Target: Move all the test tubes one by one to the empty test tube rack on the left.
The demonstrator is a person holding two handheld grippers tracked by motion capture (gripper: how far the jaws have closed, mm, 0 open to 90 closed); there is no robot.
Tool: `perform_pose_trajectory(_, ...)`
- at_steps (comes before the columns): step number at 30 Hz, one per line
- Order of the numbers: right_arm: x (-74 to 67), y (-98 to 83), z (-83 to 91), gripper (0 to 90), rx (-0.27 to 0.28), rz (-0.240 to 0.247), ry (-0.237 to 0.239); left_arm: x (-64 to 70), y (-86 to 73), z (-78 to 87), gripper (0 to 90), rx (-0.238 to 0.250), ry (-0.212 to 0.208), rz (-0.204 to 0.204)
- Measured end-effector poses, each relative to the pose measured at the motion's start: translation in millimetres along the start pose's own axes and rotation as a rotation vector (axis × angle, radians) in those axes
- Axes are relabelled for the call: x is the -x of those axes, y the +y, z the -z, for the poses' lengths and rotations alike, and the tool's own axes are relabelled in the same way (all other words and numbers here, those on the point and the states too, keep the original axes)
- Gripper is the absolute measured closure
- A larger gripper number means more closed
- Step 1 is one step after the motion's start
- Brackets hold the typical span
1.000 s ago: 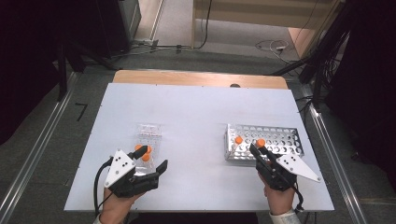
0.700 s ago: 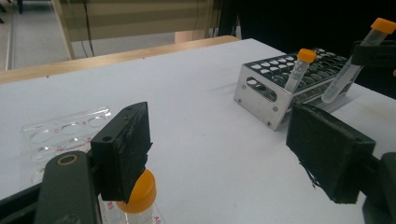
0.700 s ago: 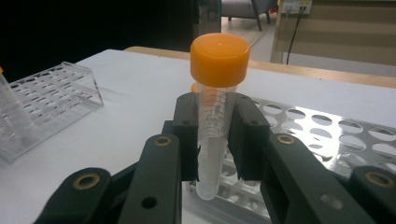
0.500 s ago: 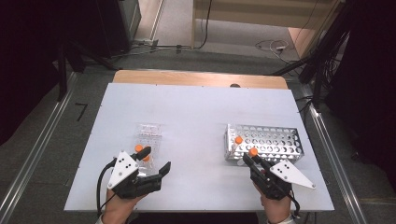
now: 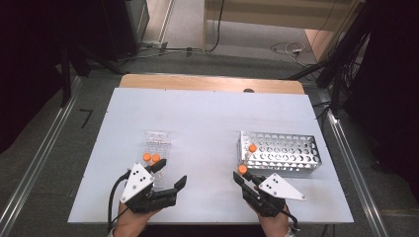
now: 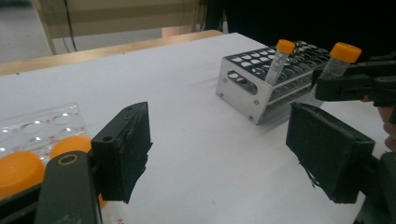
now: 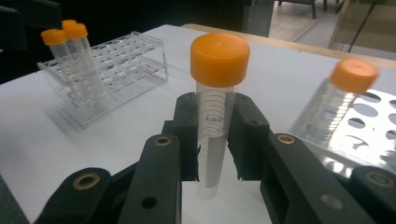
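Right gripper view: the right gripper (image 7: 215,135) has its fingers pinching an orange-capped tube (image 7: 216,100) upright, just before the metal rack (image 5: 282,152) near the white worktop's (image 5: 207,118) front right; left gripper (image 5: 170,174), fingers spread, sits beside the clear rack (image 5: 157,143)

Clear tube (image 7: 215,140) with orange cap (image 7: 220,52); black tongs (image 7: 215,135).

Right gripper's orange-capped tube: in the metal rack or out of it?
Out: the right gripper clamps the tube upright, clear of the metal rack.
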State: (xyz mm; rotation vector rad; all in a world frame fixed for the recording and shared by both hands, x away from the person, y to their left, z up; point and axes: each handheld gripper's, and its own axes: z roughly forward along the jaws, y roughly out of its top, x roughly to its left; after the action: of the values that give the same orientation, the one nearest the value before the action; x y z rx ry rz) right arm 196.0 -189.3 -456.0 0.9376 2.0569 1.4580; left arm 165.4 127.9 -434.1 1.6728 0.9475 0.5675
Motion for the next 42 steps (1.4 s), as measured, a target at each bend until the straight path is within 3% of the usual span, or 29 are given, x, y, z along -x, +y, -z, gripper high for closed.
perform_pose_trajectory(7,-16.9,-1.0,-12.8,71.9,-0.023,0.025,0.054,12.1,-2.6,-6.0,22.6,-0.007,-0.040,-0.015)
perform_pose_trajectory(19,-49.5,-2.0,-34.6,71.9,-0.057,0.080,0.158,33.1,-2.5,-16.4,37.2,-0.003,-0.149,-0.047)
perform_pose_trajectory(26,-61.5,-1.7,-40.9,71.9,-0.064,0.099,0.199,37.3,-4.0,-20.6,48.8,-0.010,-0.170,-0.066)
perform_pose_trajectory(38,-66.6,0.3,-41.3,71.8,-0.065,0.094,0.232,41.5,-6.8,-25.2,66.8,-0.023,-0.162,-0.099)
perform_pose_trajectory(42,-66.5,0.4,-41.1,71.8,-0.066,0.090,0.236,41.7,-6.8,-25.4,68.4,-0.024,-0.160,-0.100)
